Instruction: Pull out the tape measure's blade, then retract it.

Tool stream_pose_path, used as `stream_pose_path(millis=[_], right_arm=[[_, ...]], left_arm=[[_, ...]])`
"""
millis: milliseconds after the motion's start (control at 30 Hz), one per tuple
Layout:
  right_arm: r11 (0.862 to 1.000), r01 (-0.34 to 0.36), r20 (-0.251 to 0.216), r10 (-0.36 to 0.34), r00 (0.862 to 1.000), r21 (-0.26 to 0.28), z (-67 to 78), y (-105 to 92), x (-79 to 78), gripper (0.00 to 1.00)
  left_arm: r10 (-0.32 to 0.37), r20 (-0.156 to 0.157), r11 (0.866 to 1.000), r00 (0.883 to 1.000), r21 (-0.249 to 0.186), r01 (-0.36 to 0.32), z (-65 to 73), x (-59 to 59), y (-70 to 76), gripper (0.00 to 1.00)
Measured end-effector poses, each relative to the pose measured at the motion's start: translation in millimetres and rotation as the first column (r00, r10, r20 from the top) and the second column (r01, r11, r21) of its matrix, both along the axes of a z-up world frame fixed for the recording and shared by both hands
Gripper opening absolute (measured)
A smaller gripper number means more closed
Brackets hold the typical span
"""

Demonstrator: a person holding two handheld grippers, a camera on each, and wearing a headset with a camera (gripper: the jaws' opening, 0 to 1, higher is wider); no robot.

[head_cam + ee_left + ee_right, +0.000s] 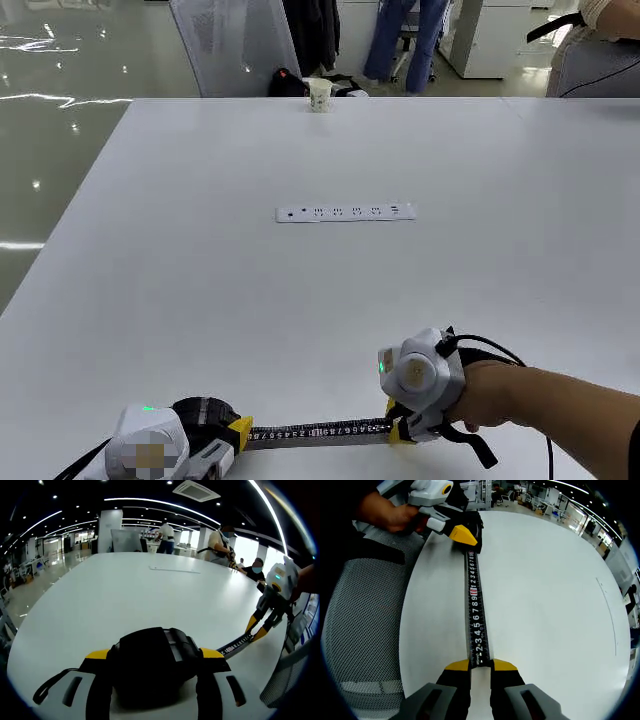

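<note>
The black tape measure case (152, 662) sits between the yellow-tipped jaws of my left gripper (155, 655), which is shut on it; in the head view the case (205, 415) lies at the table's near edge. Its dark blade (315, 432) with white numbers runs right, low over the table, to my right gripper (398, 428). In the right gripper view the blade (474, 610) stretches from the case (470, 527) down to my right gripper (481, 665), shut on the blade's end.
A white power strip (345, 212) lies mid-table and a paper cup (320, 94) stands at the far edge. The white table (300, 300) is wide. A mesh chair (365, 625) is beside the near edge. People stand beyond the table.
</note>
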State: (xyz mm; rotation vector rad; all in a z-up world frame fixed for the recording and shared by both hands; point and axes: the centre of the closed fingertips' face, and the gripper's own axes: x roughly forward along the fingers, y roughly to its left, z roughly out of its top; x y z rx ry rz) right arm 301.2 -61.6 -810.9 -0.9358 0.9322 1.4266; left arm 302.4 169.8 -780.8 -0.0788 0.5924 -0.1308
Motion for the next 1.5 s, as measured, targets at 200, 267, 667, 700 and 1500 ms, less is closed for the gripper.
stream_pose_path(millis=[200, 267, 667, 700, 1500], right_arm=[[0.999, -0.007, 0.001, 0.007, 1.000, 0.034, 0.9, 11.8, -2.5, 0.11], [0.999, -0.020, 0.007, 0.020, 1.000, 0.031, 0.6, 15.5, -2.2, 0.11], [0.999, -0.030, 0.003, 0.030, 1.000, 0.021, -0.2, 18.8, -2.2, 0.11], [0.999, -0.031, 0.003, 0.031, 1.000, 0.020, -0.1, 18.8, -2.1, 0.11], [0.998, -0.043, -0.008, 0.043, 0.999, 0.040, 0.0, 25.9, -3.6, 0.11]], left_arm=[[0.001, -0.001, 1.000, 1.000, 0.002, -0.001, -0.4, 0.1, 0.0, 0.64], [0.001, -0.002, 1.000, 1.000, 0.002, -0.001, -0.5, 0.2, 0.3, 0.64], [0.000, -0.010, 1.000, 1.000, 0.001, 0.000, -1.3, 0.7, 0.5, 0.63], [0.000, -0.009, 1.000, 1.000, 0.001, 0.000, -1.2, 0.6, 0.3, 0.63], [-0.004, -0.019, 1.000, 1.000, 0.003, 0.004, -2.5, 0.5, -0.3, 0.63]])
